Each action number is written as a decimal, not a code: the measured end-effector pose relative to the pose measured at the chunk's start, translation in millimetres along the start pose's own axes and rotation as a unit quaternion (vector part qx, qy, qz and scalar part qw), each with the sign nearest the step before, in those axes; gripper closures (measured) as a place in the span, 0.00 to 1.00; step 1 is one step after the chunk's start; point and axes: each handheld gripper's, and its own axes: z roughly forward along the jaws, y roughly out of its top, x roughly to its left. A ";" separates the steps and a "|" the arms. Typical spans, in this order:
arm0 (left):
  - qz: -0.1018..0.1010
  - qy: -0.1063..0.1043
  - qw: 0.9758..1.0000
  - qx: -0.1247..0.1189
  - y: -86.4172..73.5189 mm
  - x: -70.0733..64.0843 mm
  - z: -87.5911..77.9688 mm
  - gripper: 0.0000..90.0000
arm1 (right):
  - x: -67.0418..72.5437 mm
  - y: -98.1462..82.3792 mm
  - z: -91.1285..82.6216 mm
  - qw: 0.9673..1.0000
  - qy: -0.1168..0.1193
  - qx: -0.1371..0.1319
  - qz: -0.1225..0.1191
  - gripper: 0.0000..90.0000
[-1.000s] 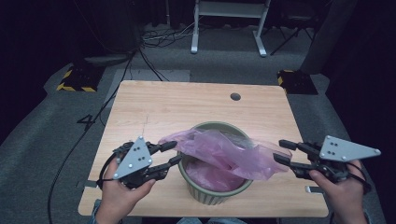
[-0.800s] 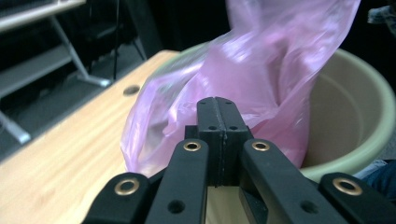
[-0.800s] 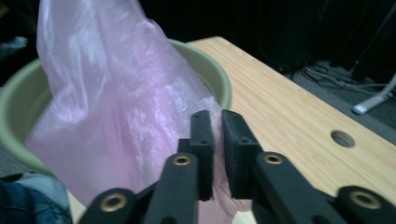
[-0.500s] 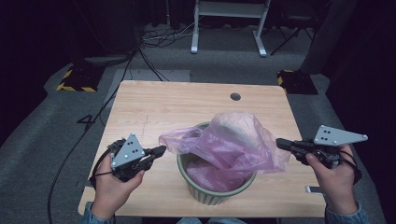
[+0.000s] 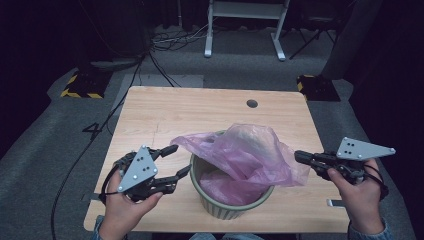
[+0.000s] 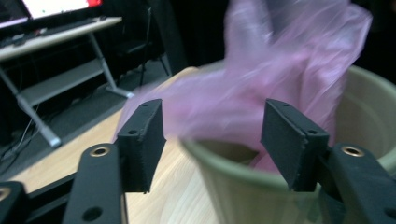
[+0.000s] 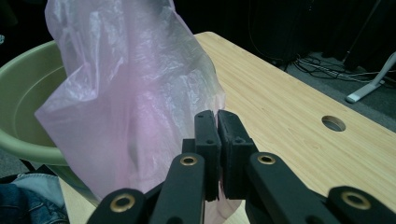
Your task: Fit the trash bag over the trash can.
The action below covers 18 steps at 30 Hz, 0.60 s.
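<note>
Pink plastic bag [image 5: 245, 155] billows from the green bucket [image 5: 220, 207], at six o'clock on the table [image 5: 200, 107]; thin, limp, slippery film, best pinched at its hem. Right gripper [image 5: 299, 156] is clamped on its three o'clock edge; left gripper [image 5: 177, 161], at nine, has just been opening, nothing pinched

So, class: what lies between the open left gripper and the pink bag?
In the left gripper view, the green bin's near rim sits between the left gripper's spread fingers; the pink bag rises just behind it.

bag [image 5: 252, 157]: 1 | pot [image 5: 220, 205]: 1 | claws: 2 | table [image 5: 200, 112]: 1
</note>
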 end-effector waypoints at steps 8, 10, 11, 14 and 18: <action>0.030 -0.020 0.999 -0.017 21.2 -12.0 10.0 0.40 | 3.0 4.5 -1.3 1.000 0.012 -0.004 0.000 0.96; 0.034 -0.035 0.999 -0.024 29.4 -15.1 17.5 0.39 | 4.2 6.2 -0.3 1.000 0.019 -0.005 -0.001 0.96; 0.034 -0.035 0.999 -0.024 29.4 -15.1 17.5 0.38 | 4.2 6.2 -0.3 1.000 0.019 -0.005 -0.001 0.96; 0.039 -0.051 0.998 -0.013 36.5 -17.3 32.1 0.36 | 6.2 8.6 1.0 1.000 0.021 -0.004 -0.003 0.96; 0.039 -0.045 0.998 0.001 37.5 -14.6 47.8 0.36 | 6.6 10.6 3.9 1.000 0.024 -0.006 -0.005 0.96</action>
